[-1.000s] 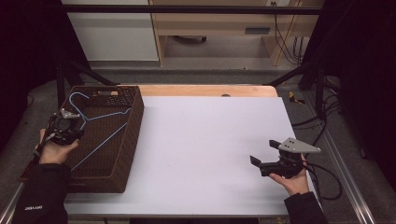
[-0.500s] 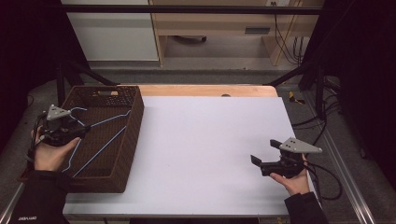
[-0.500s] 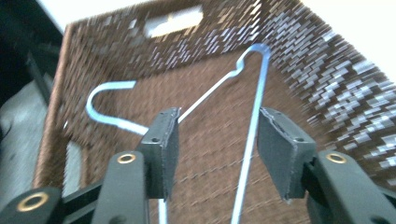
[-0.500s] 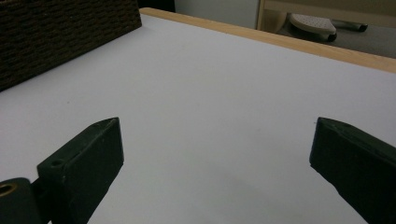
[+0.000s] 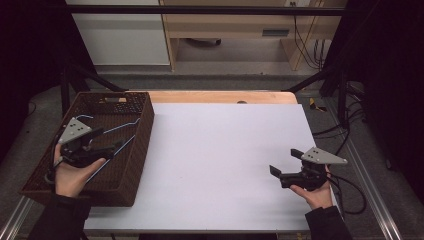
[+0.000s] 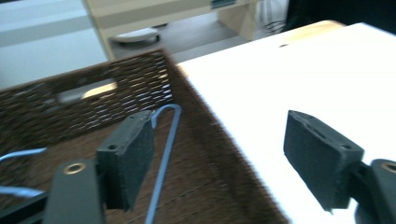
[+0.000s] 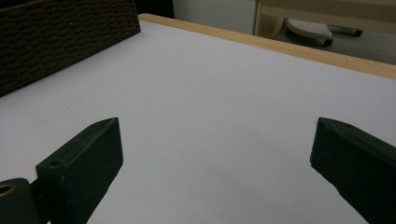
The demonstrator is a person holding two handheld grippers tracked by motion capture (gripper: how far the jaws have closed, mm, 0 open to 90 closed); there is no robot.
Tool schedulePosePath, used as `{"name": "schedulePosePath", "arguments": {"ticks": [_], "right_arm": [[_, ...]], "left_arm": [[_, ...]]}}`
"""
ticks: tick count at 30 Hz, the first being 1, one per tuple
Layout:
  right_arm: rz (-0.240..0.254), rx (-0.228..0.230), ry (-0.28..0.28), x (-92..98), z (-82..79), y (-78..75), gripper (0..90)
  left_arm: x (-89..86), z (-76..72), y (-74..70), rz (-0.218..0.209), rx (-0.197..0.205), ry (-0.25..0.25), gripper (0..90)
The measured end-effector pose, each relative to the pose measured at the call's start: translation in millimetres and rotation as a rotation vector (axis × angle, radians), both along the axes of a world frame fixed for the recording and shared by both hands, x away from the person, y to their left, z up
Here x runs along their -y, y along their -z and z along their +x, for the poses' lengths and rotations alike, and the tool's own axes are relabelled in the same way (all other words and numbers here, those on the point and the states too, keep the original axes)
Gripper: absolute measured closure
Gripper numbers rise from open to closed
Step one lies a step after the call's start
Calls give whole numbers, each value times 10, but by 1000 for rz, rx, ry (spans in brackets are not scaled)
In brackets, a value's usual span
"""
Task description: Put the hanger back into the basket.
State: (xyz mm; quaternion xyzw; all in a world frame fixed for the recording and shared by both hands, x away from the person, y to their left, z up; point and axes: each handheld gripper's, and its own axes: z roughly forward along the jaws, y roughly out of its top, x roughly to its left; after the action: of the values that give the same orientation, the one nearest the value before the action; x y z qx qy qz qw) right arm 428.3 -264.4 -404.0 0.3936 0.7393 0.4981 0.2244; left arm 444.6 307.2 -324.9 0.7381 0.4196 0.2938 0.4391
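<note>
Blue hanger released into wicker basket; left gripper fingers just opened, nothing between. Right gripper fingers apart over bench.

A white table with a wooden far edge; a pale cabinet stands behind.

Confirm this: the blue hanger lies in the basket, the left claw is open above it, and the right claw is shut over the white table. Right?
Not quite. The right claw is open, not shut: the right gripper view shows its jaws wide apart with bare table between them. The rest holds: the hanger lies in the basket, and the left claw is open above it.
</note>
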Motion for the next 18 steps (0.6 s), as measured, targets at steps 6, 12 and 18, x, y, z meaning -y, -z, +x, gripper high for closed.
{"name": "schedulePosePath", "arguments": {"ticks": [6,12,18], "right_arm": [[5,2,0,6,-6,-7,32],[10,10,2,21,-14,-18,30],[13,11,3,28,-21,-21,29]], "left_arm": [[280,-109,35,-37,17,85,150],[510,-140,182,-30,-3,137,117],[655,-152,365,-39,-32,170,111]]}}
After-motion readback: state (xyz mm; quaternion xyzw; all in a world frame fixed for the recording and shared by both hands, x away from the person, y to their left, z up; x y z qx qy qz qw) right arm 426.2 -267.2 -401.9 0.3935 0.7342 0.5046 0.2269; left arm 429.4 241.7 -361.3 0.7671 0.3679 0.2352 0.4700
